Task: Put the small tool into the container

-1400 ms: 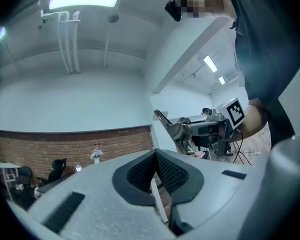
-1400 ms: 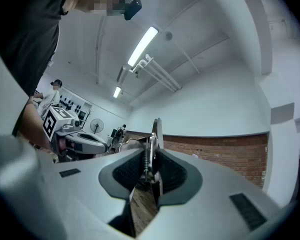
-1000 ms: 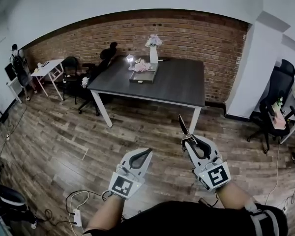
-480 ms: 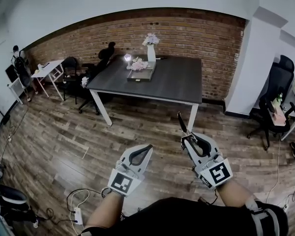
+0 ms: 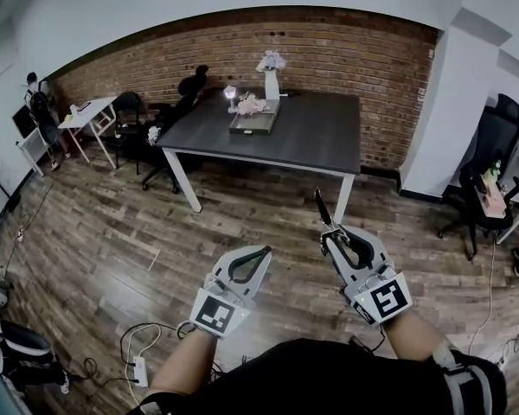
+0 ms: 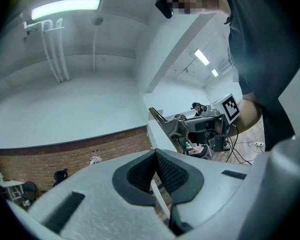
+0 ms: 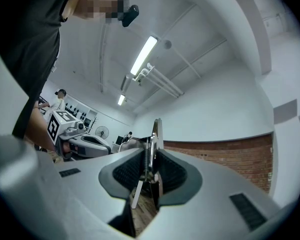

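Not much has changed from half a second back, tbh. The thin dark metal tool [image 5: 321,209] is still clamped in the right gripper [image 5: 331,233]. Its jaws are pressed onto the tool from both sides, and the narrow blade-like end is stuck out past the jaw tips, pointed up toward the far side of the room. In the right gripper view the tool is seen standing almost upright between the black ribbed pads.

The left gripper [image 5: 261,254] is held just left of the right one, near the bottom of the head view. Its jaws are closed tip to tip, and nothing is seen pinched between them in the left gripper view. Both grippers are kept over the brown wooden plank floor [image 5: 112,249], in about the same spots as before.

The shallow grey rectangular tray [image 5: 253,124] hasn't been reached. It's still sat at the far left part of the dark grey table with white legs [image 5: 311,141], well apart from the tool. Pale pink flowers [image 5: 249,105] are seen at the tray's far end, and a tall white vase [image 5: 272,85] is stood just behind it, against the red brick wall [image 5: 355,54].

The one difference that can be picked out: the table is now shown a touch further right and a bit lower in the head view.
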Motion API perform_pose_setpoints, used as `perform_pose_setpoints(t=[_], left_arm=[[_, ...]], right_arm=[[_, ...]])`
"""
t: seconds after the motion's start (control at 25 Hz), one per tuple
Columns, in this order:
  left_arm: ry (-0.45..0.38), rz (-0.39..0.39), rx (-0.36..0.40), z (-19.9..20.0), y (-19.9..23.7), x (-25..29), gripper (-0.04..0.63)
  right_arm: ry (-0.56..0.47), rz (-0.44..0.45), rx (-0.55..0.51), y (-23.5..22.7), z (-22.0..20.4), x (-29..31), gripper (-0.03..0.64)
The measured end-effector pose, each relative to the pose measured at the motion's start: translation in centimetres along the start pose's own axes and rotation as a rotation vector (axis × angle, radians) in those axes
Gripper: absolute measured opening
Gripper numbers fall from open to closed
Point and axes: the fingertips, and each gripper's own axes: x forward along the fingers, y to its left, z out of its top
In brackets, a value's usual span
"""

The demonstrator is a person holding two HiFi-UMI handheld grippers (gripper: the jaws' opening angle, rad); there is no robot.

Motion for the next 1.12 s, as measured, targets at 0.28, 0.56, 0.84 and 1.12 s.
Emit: perform_pose_setpoints(t=[0.28,0.56,0.84,1.12], left_arm=[[-0.012,-0.003,0.003,-0.5,1.2,-1.9,0.009],[-0.066,-0.017,-0.043,1.0,3.0,-4.2,0.008],[-0.084,-0.023,-0.084,0.5,4.1,-5.1,0.008],[-0.09,-0.011,-0.121,-0.4,5.8,-4.9,0.008]], right_arm=[[-0.003,-0.003,-0.01,2.5,-0.1,1.0,0.086],[-0.005,-0.036,-0.017,3.9,0.1,1.9,0.086],[0.003,-0.058,-0.018,3.9,0.2,2.9,0.086],[0.017,-0.051,-0.024,3.4,0.1,4.3,0.086]])
